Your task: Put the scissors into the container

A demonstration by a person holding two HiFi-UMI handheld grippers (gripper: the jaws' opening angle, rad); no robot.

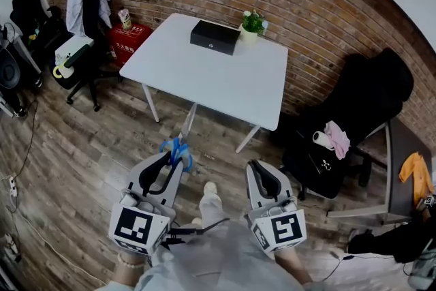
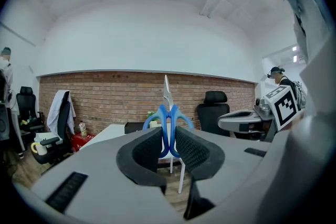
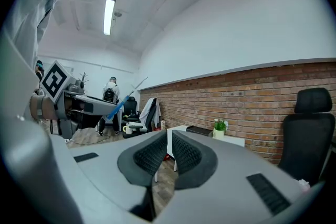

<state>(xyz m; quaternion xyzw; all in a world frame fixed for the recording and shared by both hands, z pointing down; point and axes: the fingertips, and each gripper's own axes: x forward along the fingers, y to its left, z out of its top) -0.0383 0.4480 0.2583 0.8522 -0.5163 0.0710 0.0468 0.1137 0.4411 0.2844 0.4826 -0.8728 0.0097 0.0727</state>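
Note:
Blue-handled scissors [image 1: 178, 148] are clamped in my left gripper [image 1: 168, 165], blades pointing away toward the white table [image 1: 225, 82]. In the left gripper view the handles [image 2: 168, 122] sit between the pads and the blade tips [image 2: 167, 91] stand upright. The container, a black box [image 1: 214, 36], rests at the table's far edge, well ahead of both grippers. My right gripper [image 1: 262, 176] hangs beside the left one over the floor, shut and holding nothing [image 3: 169, 152]. The right gripper view also shows the box [image 3: 198, 130] far off.
A small potted plant [image 1: 253, 24] stands next to the box. One black office chair [image 1: 357, 123] with a pink cloth is at the right. Another chair [image 1: 82, 61] and a red box [image 1: 129, 35] are at the left. A brick wall runs behind the table.

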